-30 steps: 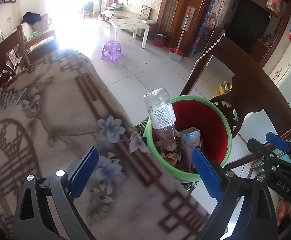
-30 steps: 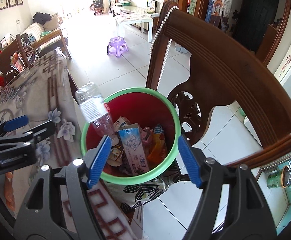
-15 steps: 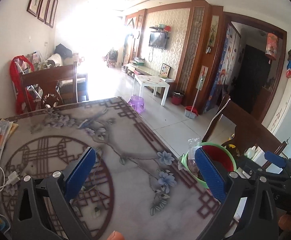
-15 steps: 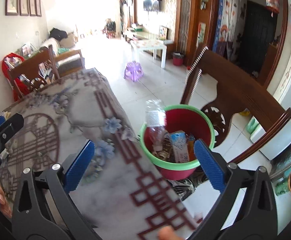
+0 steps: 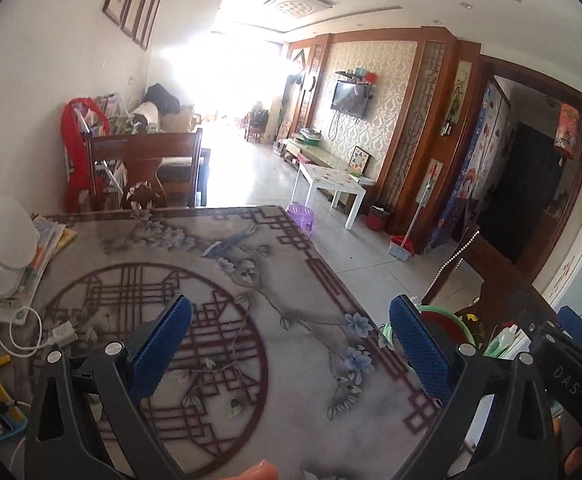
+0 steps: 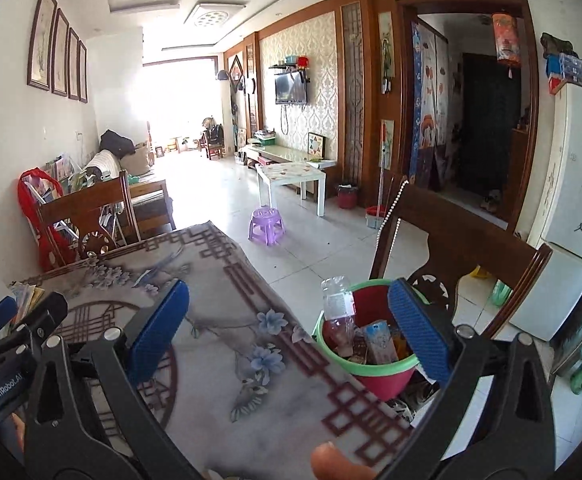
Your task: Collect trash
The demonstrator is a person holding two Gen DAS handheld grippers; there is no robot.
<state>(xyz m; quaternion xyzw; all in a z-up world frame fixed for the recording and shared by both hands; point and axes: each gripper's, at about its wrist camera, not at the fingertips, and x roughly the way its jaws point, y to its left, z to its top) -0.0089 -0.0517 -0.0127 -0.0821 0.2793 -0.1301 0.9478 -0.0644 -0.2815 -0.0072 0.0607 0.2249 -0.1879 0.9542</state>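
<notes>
Over the table (image 5: 227,408), in the left wrist view, the left gripper (image 5: 291,344) has its jaws wide apart with nothing between them. No loose trash shows on the patterned cloth ahead; only books (image 5: 47,248), a white lamp (image 5: 9,240) and a charger cable (image 5: 31,340) sit at the left edge, and those look like belongings, not rubbish. The bin (image 5: 447,320) peeks out behind the right finger, past the table edge.

Seen from the right wrist, the right gripper (image 6: 289,332) is likewise spread and empty. The bin (image 6: 371,372) stands just off the table edge in front of a chair (image 6: 471,248), holding a bottle (image 6: 337,316), a carton (image 6: 379,340) and other wrappers. Judging by this, the collecting seems done or nearly so; what may remain is checking the table's hidden near part.
</notes>
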